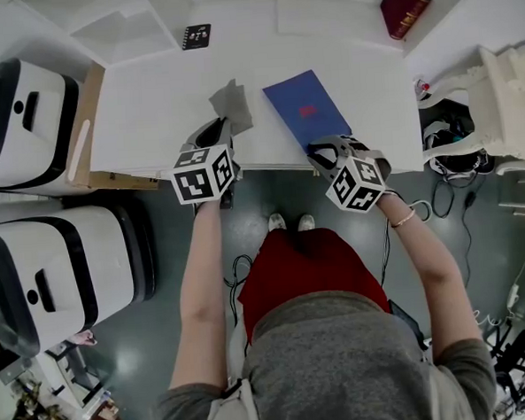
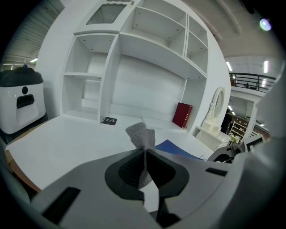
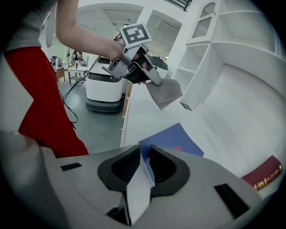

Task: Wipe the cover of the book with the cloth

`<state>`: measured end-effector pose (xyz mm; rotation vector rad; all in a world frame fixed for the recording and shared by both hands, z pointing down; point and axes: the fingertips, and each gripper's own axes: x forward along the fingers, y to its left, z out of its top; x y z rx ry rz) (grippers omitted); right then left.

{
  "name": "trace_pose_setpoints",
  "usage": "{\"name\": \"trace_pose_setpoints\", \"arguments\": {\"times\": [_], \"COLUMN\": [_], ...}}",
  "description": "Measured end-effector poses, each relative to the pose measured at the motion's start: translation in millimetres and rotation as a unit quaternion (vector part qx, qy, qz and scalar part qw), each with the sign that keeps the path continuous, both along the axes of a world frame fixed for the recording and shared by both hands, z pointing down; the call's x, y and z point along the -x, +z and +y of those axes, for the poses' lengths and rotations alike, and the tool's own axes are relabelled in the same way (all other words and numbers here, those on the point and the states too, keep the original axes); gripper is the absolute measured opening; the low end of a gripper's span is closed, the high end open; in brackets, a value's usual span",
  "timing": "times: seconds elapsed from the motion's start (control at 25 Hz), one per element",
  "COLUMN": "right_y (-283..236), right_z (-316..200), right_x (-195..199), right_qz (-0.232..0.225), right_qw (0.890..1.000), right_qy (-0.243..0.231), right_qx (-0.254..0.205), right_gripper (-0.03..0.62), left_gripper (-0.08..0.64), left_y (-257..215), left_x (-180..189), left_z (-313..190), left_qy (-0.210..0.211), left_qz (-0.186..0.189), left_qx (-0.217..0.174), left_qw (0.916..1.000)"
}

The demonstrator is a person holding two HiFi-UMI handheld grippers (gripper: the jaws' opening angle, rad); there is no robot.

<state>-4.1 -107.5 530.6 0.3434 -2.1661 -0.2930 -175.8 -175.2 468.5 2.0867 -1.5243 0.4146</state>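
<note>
Lying flat by the white desk's (image 1: 150, 105) front edge, the thin blue book (image 1: 306, 110) bears a small red mark. Its near corner sits between the right gripper's (image 1: 321, 150) slightly parted jaws, hidden from overhead. The left gripper (image 1: 221, 127) pinches the grey cloth (image 1: 232, 104).

A white desk (image 1: 150, 114) with a built-in shelf hutch (image 2: 147, 49) at its back carries three things. A blue book (image 1: 307, 110) lies cover up, right of the middle, its near corner reaching the front edge. A small black marker card (image 1: 196, 36) lies near the back, and a red book (image 1: 403, 2) stands in the back right corner.
</note>
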Motion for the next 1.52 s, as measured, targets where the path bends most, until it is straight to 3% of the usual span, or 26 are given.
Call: {"name": "trace_pose_setpoints", "arguments": {"times": [0.96, 1.52], "right_y": [15, 3], "right_z": [18, 17], "right_x": [-17, -16], "right_qz": [0.036, -0.025], "right_qw": [0.996, 0.991], "right_qy": [0.006, 0.046], "right_qx": [0.082, 0.121], "right_gripper": [0.092, 0.11], "left_gripper": [0.025, 0.025], "left_y": [-3, -5], "left_x": [-4, -7], "left_z": [6, 8], "left_qy": [0.003, 0.006], "left_qz": [-0.001, 0.0], "left_qx": [-0.003, -0.003], "left_qw": [1.0, 1.0]}}
